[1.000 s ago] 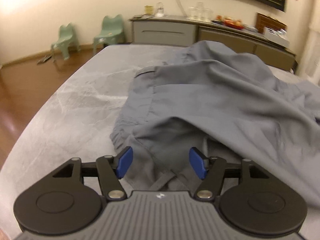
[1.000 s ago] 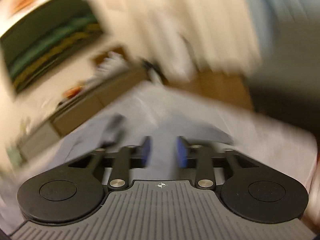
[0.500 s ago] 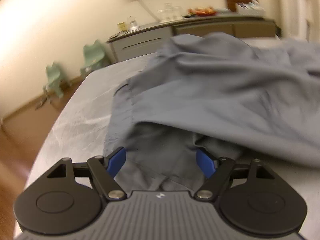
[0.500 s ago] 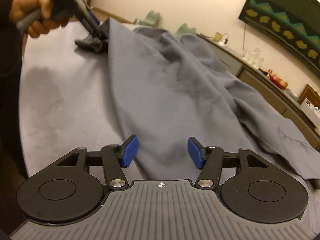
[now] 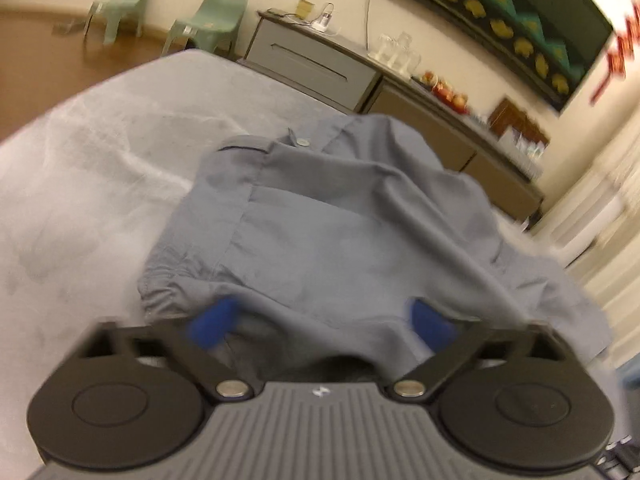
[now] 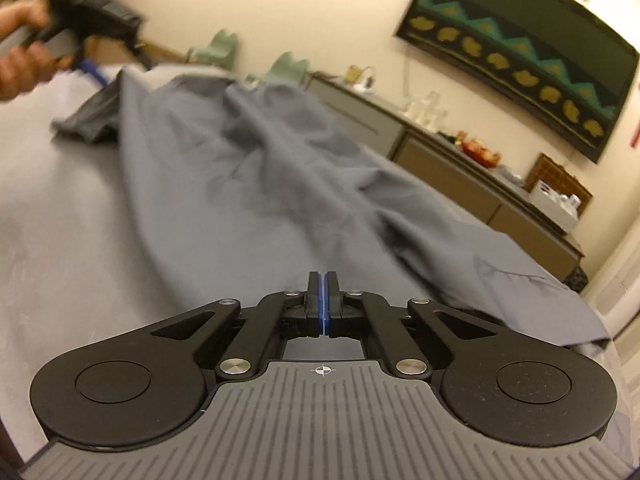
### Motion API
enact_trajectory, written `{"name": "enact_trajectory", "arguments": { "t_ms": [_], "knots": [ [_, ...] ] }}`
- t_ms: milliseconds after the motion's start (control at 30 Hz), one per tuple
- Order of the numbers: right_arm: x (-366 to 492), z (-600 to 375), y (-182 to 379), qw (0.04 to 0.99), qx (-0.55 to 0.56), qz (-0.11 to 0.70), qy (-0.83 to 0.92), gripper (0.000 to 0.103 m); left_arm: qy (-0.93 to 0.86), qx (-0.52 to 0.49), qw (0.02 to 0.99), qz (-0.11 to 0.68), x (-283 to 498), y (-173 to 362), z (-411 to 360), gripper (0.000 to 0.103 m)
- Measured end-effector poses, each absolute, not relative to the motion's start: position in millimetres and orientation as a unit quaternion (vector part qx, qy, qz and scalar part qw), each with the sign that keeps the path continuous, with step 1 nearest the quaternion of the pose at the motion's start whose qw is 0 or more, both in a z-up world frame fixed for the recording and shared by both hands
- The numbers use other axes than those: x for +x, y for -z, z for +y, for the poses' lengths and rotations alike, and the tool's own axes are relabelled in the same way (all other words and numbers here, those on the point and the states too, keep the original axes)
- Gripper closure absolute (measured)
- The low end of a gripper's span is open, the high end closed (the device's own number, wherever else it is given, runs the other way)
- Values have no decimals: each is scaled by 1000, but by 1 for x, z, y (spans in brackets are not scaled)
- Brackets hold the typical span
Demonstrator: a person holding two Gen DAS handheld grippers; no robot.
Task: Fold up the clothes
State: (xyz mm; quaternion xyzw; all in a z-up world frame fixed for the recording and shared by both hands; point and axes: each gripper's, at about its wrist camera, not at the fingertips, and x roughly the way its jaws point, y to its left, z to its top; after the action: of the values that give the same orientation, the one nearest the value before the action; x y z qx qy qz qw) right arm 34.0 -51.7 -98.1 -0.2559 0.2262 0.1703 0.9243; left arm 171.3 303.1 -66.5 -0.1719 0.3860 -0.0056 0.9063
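Note:
A grey pair of trousers [image 5: 340, 232] lies spread over a grey padded table [image 5: 80, 168]. Its elastic waistband end lies right in front of my left gripper [image 5: 320, 322], which is wide open, with the cloth's edge draped between and over the blue fingertips [image 5: 212, 320]. In the right wrist view the trousers [image 6: 256, 184] stretch from the far left to the near right. My right gripper [image 6: 322, 280] is shut, its fingers pressed together on the garment's near edge. The left gripper [image 6: 88, 20], held by a hand, shows at the far left there.
A long grey-brown sideboard [image 5: 400, 92] with glasses and fruit stands along the back wall. Two green child chairs [image 5: 208, 20] stand on the wooden floor at the back left. A dark framed picture [image 6: 520, 52] hangs above the sideboard.
My right gripper has closed from open to shut at the trouser edge. My left gripper has opened wider and tilted, with the waistband cloth now over its fingertips.

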Motion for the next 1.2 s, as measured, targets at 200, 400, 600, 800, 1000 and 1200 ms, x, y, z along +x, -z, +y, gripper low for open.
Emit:
{"name": "enact_trajectory", "arguments": {
  "t_ms": [200,400,600,800,1000,1200],
  "knots": [
    [37,-73,94,933,-200,246,-169,73,-34,-156,953,259,142,24,325,102],
    [45,-147,90,941,-91,296,-136,61,-116,-178,921,328,128,46,381,96],
    [105,-236,82,936,-58,342,-57,33,-85,-58,957,271,141,27,336,37],
    [168,-273,86,926,-34,367,-82,38,35,247,933,259,219,37,205,15],
    [217,-289,74,955,-19,293,-27,43,132,414,870,234,294,85,124,16],
    [236,-328,78,947,11,319,-40,37,256,452,803,293,352,109,114,15]
  ]
}}
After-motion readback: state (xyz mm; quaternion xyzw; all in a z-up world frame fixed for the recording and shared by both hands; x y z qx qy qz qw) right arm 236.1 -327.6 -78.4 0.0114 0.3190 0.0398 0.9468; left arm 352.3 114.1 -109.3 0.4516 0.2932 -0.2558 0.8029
